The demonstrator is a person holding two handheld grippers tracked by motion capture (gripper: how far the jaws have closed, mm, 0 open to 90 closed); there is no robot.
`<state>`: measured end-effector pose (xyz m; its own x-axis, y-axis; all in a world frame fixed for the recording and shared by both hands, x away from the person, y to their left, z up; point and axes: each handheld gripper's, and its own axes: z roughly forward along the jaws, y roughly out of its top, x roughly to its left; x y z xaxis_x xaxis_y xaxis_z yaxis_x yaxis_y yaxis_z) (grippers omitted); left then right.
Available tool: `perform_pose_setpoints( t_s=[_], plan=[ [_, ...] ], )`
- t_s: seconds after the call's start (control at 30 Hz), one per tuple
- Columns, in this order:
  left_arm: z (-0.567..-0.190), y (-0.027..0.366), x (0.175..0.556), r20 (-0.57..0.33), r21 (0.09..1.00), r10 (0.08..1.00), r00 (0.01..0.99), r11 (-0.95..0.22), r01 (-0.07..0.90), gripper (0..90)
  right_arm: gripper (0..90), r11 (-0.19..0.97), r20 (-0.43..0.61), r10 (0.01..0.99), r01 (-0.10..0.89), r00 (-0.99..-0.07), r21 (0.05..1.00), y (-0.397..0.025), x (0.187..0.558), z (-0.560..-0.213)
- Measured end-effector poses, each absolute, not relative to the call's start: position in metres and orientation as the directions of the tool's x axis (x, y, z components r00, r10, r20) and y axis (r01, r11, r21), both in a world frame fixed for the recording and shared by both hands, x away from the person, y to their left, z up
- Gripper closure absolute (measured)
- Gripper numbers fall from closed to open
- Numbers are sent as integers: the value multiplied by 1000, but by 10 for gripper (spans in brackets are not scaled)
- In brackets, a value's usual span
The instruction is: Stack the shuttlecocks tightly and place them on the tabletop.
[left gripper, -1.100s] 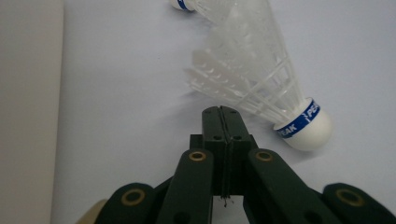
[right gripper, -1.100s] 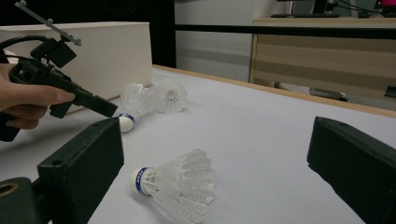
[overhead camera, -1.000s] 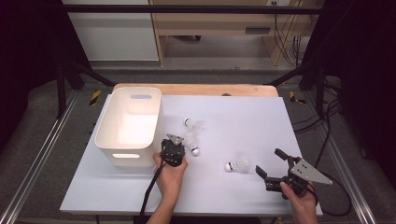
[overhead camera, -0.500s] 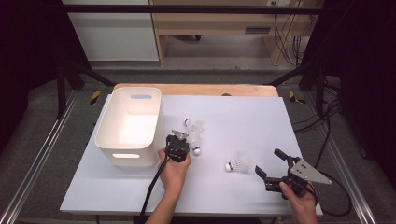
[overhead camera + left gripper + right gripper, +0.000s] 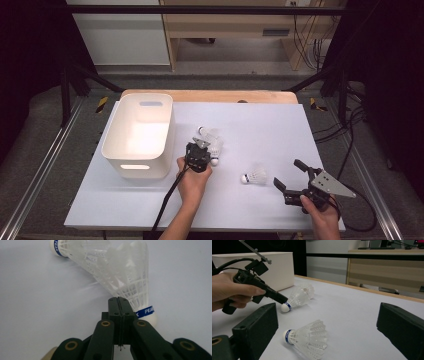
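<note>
A white plastic bin (image 5: 137,134) sits at the centre left of the high view, on a white table (image 5: 260,120) that spans the middle of the frame. Just right of the bin, near the frame's centre, a person's left hand (image 5: 192,181) reaches up from the bottom edge and holds the left gripper (image 5: 201,148). In the left gripper view its two black jaws are pressed flat together with no gap, their tips at the base of the netted skirt of a white shuttlecock (image 5: 130,287), just above its blue band and cork. Whether any of the skirt is pinched between them cannot be told. A second shuttlecock (image 5: 82,252) lies behind the first, its cork toward the upper left of that view. In the high view these two lie as a small cluster at the gripper's tip, right of the bin. Further right and a little lower, a lone shuttlecock (image 5: 255,176) lies on its side on bare table, apart from the cluster. At the lower right of the high view, the right hand (image 5: 322,216) holds the right gripper (image 5: 288,175), its jaws spread wide with nothing between them. In the right gripper view, the lone shuttlecock lies on the table between and beyond those parted jaws, cork pointing left.
</note>
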<state>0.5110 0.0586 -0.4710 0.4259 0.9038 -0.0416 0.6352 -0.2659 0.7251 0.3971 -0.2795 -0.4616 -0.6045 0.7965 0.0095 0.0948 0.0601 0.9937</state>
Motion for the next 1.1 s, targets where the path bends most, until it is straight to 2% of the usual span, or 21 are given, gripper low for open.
perform_pose_setpoints(
  t_s=[1.1],
  plan=[
    [-471,39,511,-95,726,861,500,-283,627,900,41,69,1,796,92,-605,993,-279,398,-462]
  ],
)
